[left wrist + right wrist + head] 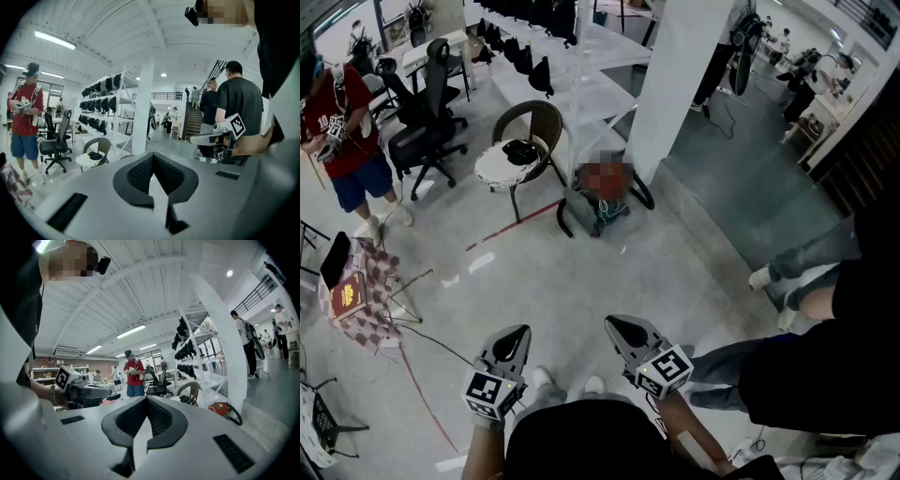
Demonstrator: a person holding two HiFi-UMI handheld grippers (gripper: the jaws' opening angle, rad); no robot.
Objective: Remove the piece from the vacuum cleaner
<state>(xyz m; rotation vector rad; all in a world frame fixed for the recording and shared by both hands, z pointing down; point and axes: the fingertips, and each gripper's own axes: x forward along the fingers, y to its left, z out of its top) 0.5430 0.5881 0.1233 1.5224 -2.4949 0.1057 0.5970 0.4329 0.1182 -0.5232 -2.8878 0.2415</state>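
1. Head view: we stand on the open floor with the left gripper (514,335) and the right gripper (621,326) held low at our waist. They sit side by side and point ahead, most likely because nothing is within reach. The vacuum cleaner (598,214) lies on the floor at the foot of the white pillar (675,84), just right of a wicker chair (530,131) and well apart from both grippers. We judge that walking over to it comes first.
2. Left gripper view: the jaws are pressed together with nothing between them, aimed toward the pillar. We cannot make out the vacuum cleaner from here.
3. Right gripper view: the jaws are likewise closed and empty. The vacuum cleaner's red body and black hose rest at the pillar's base, right of the jaws. We cannot tell from this far which piece should come off.
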